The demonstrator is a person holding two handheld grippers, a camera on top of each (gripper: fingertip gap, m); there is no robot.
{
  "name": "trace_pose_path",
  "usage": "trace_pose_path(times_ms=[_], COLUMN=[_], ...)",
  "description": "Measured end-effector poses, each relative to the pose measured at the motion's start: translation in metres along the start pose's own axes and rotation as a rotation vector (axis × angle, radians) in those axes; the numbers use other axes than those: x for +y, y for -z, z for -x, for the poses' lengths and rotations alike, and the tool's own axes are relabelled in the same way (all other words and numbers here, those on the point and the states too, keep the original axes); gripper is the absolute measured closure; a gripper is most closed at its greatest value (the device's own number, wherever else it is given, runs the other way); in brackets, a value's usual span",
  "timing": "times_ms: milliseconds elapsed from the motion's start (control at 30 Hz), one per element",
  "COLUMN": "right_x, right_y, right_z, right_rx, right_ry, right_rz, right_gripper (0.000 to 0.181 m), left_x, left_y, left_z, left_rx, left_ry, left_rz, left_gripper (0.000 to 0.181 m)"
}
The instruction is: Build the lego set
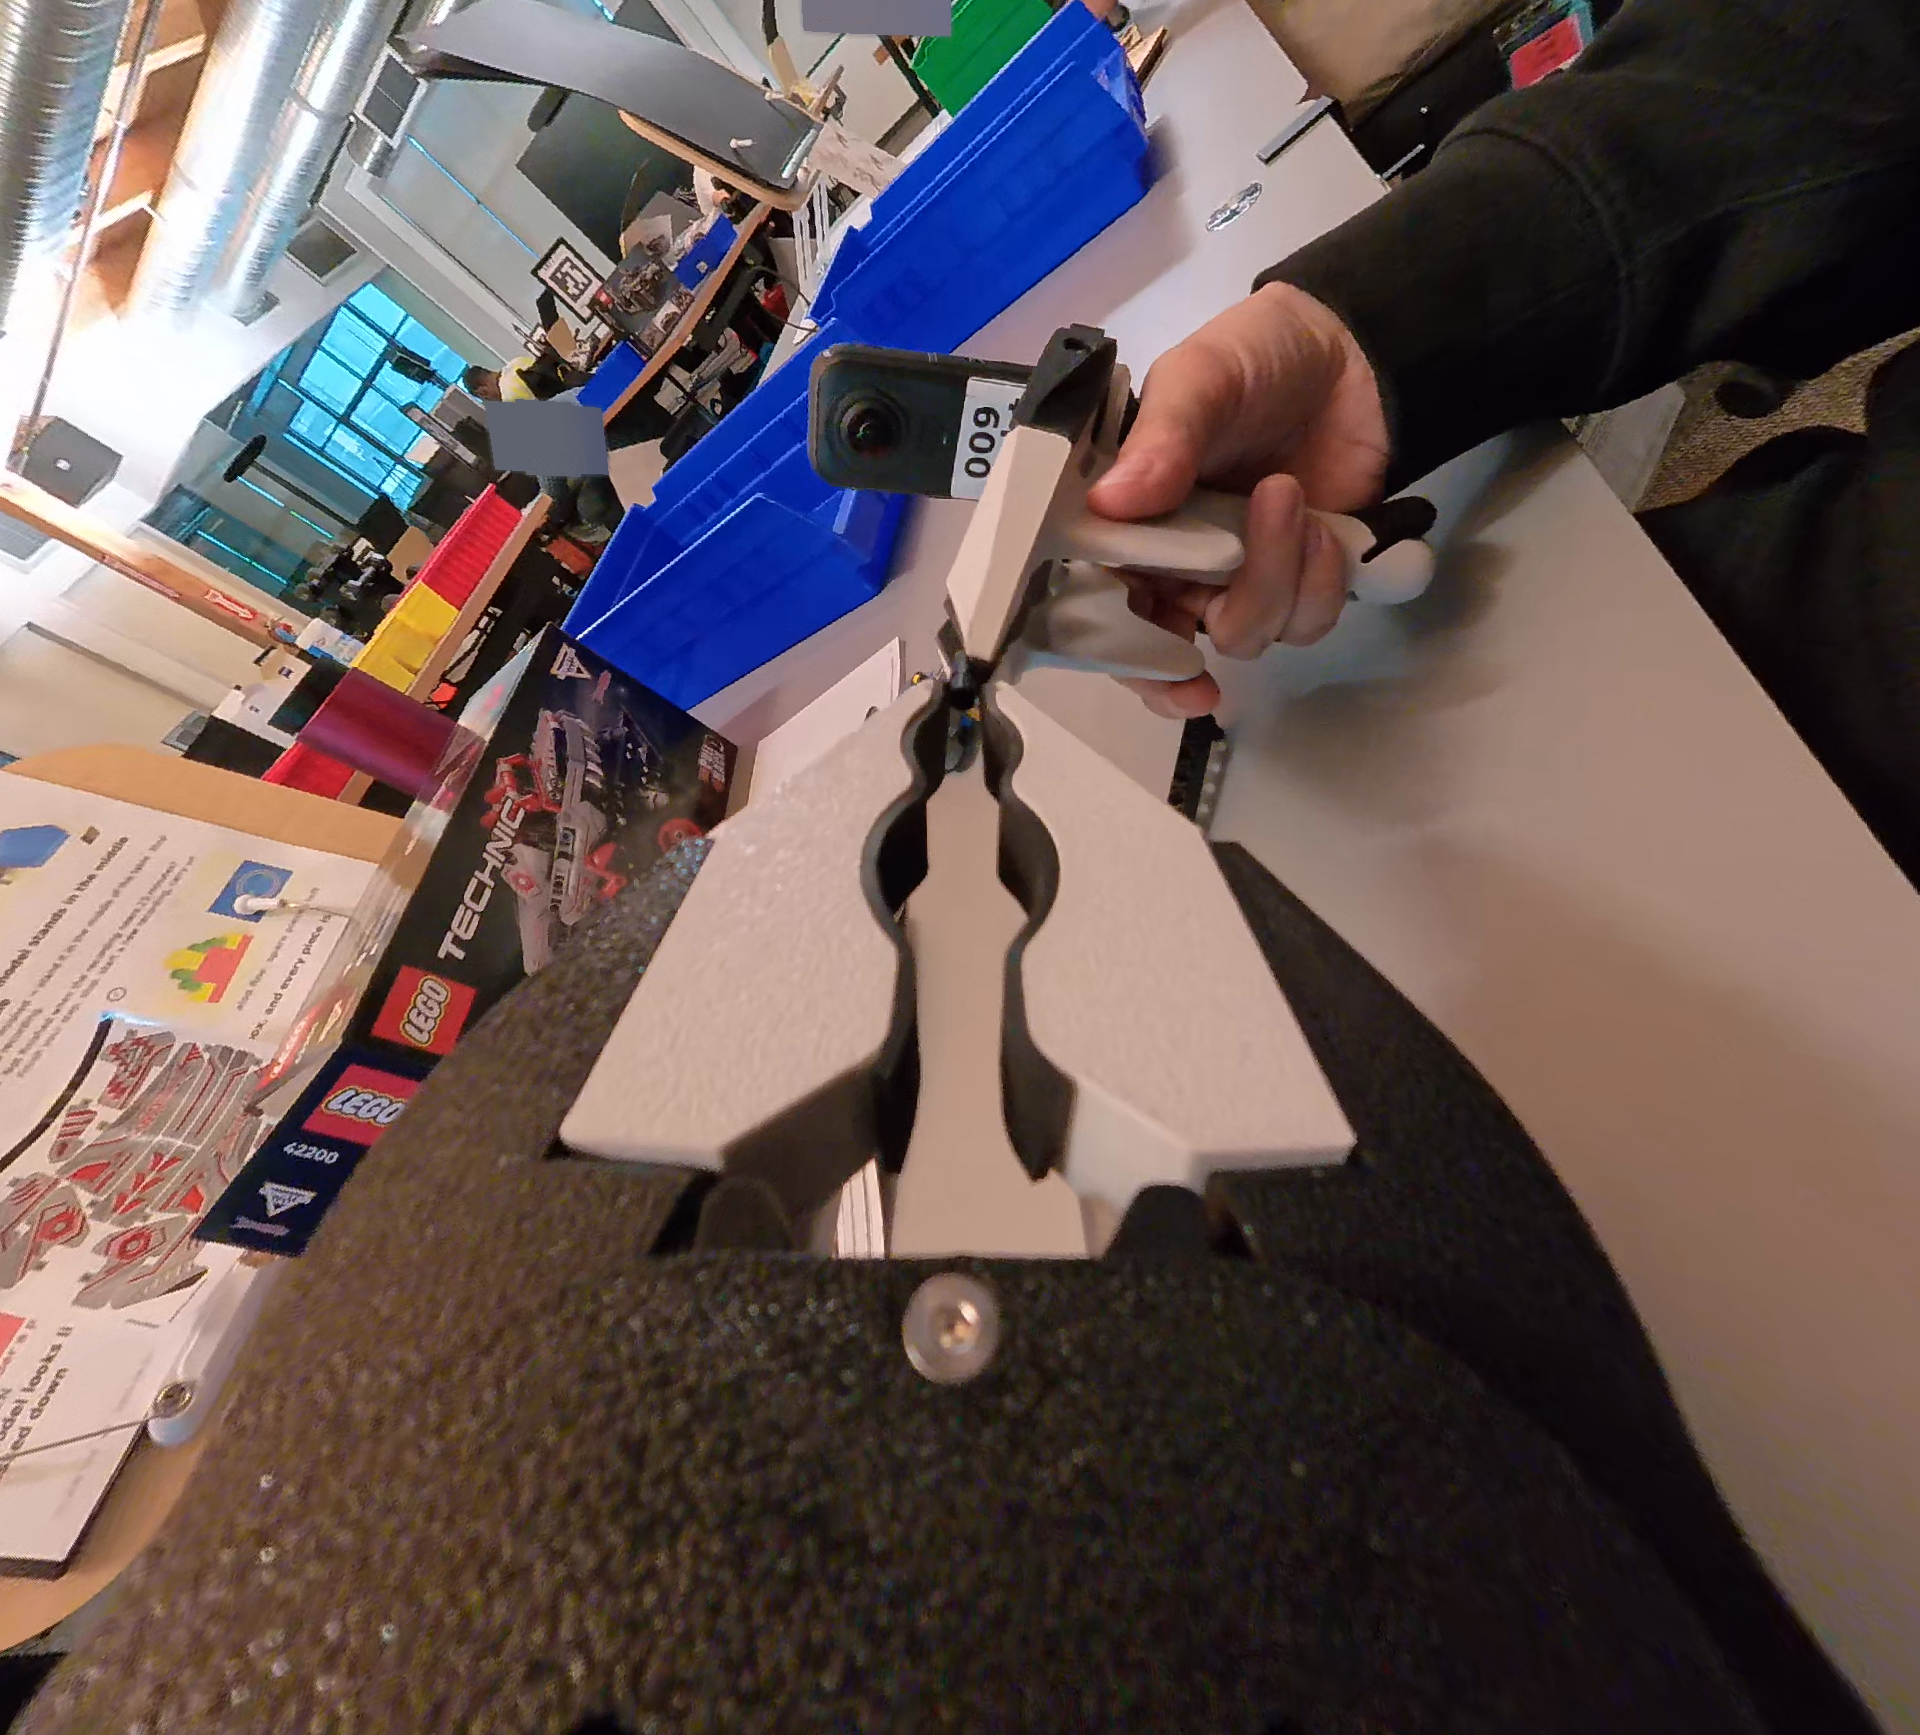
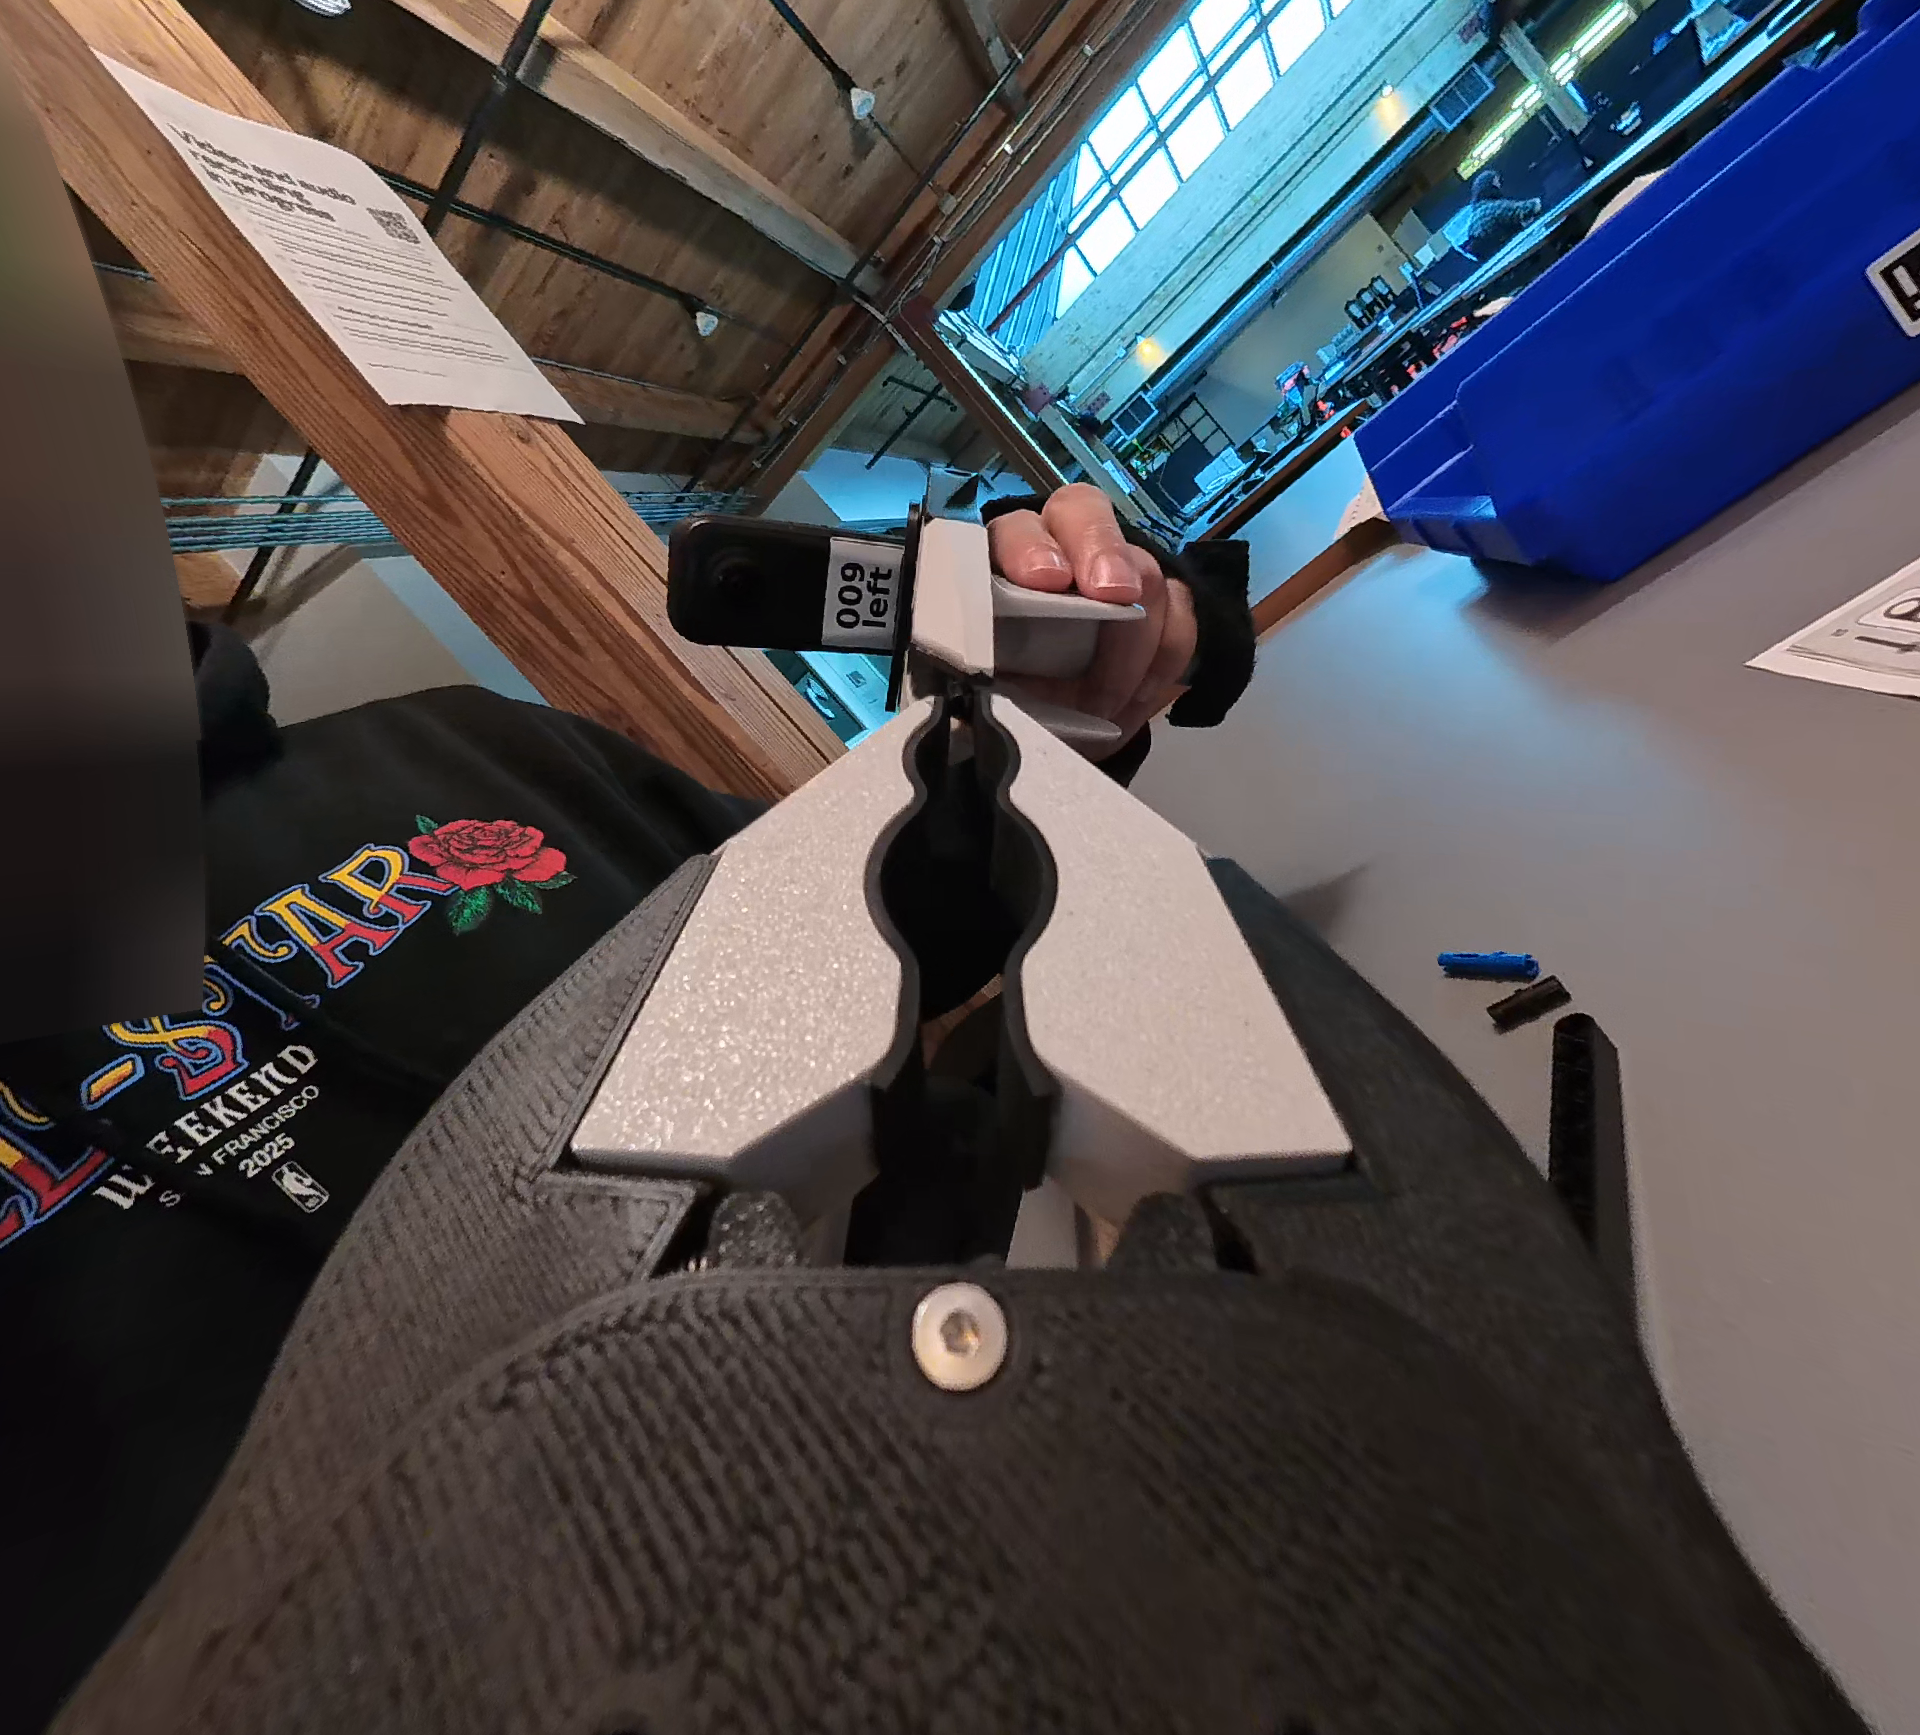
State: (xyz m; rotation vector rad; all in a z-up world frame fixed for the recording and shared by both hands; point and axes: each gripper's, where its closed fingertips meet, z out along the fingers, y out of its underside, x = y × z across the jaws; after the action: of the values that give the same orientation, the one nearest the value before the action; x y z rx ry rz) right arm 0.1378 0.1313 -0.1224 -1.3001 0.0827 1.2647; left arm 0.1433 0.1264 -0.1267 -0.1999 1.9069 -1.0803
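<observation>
Both grippers meet tip to tip above the grey table [image 2: 1455, 802], the left gripper [image 1: 958, 698] and right gripper [image 2: 961, 709] each pinching one small dark lego piece [image 1: 961, 683]. Blue bins [image 1: 935, 231] lie far behind, contents unseen.

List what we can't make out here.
- Small piece between left gripper and right gripper: both views, too small, jaws cover it.
- Black beam: right wrist view, partly behind the gripper body.
- Lego box: left wrist view, lower corner behind the gripper body.
</observation>
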Motion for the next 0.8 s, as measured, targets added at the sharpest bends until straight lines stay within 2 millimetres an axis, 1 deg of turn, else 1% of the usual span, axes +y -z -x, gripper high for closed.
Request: trace_pose_path(times_ms=[333,467,533,567,600,700,733,800], right_x=[0.001,0.005,0.008,0.011,0.013,0.027,0.033,0.048], right_y=[-0.001,0.001,0.005,0.008,0.013,0.036,0.042,0.048], right_z=[0.000,-0.007,-0.018,-0.025,-0.032,-0.059,-0.066,-0.075], right_rx=[-0.002,0.044,0.132,0.190,0.262,0.529,0.594,0.664], right_ry=[-0.004,0.008,0.053,0.100,0.154,0.387,0.452,0.552], right_rz=[0.002,0.035,0.082,0.128,0.183,0.422,0.510,0.663], right_gripper=[0.180,0.179,0.178,0.172,0.161,0.145,0.145,0.147], left_x=[0.000,0.008,0.020,0.029,0.040,0.074,0.083,0.100], left_y=[0.000,-0.001,-0.004,-0.006,-0.007,-0.010,-0.010,-0.011], left_z=[-0.001,-0.004,-0.006,-0.007,-0.008,-0.021,-0.027,-0.036], left_rx=[0.003,0.031,0.050,0.061,0.075,0.207,0.262,0.366], left_ry=[0.004,0.037,0.062,0.066,0.070,0.133,0.157,0.198], left_rz=[0.006,0.058,0.138,0.190,0.252,0.410,0.447,0.532], left_gripper=[0.178,0.179,0.179,0.179,0.179,0.179,0.179,0.179])
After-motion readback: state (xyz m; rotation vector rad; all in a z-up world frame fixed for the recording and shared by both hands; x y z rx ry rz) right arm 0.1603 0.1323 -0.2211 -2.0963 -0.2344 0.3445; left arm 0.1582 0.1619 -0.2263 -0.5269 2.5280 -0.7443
